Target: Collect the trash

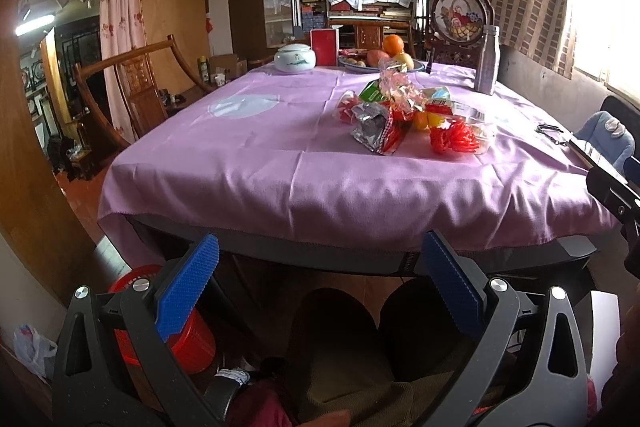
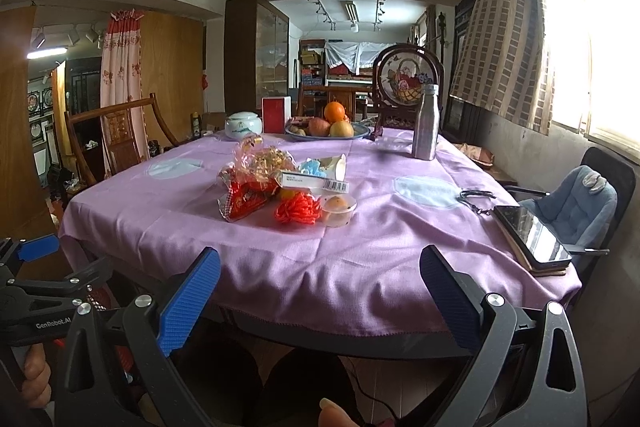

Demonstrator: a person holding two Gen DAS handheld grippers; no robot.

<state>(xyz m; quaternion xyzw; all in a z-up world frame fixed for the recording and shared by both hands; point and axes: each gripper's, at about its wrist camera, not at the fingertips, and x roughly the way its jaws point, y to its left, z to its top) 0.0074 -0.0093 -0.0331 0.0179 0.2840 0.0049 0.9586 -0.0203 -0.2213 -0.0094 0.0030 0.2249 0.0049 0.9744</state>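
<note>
Both the left gripper (image 1: 320, 279) and right gripper (image 2: 320, 291) gape empty before the tablecloth (image 2: 280, 251); the left one reads "GenRobot.AI".

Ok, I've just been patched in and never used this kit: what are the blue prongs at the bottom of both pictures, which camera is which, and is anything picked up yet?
The blue prongs are the fingers of two hand-held grippers; a person carries one in each hand. Each picture comes from a camera on one gripper, looking forward along its fingers. The first shows the left gripper, the second the right gripper. Both are open and empty, held short of the table's near edge.

On the purple tablecloth lies a trash pile: crinkled wrappers, a red ribbon bow and a small plastic cup. Behind it are a fruit plate, a white jar and a metal bottle. A phone lies on the right. A red bin stands on the floor by the left gripper.
</note>
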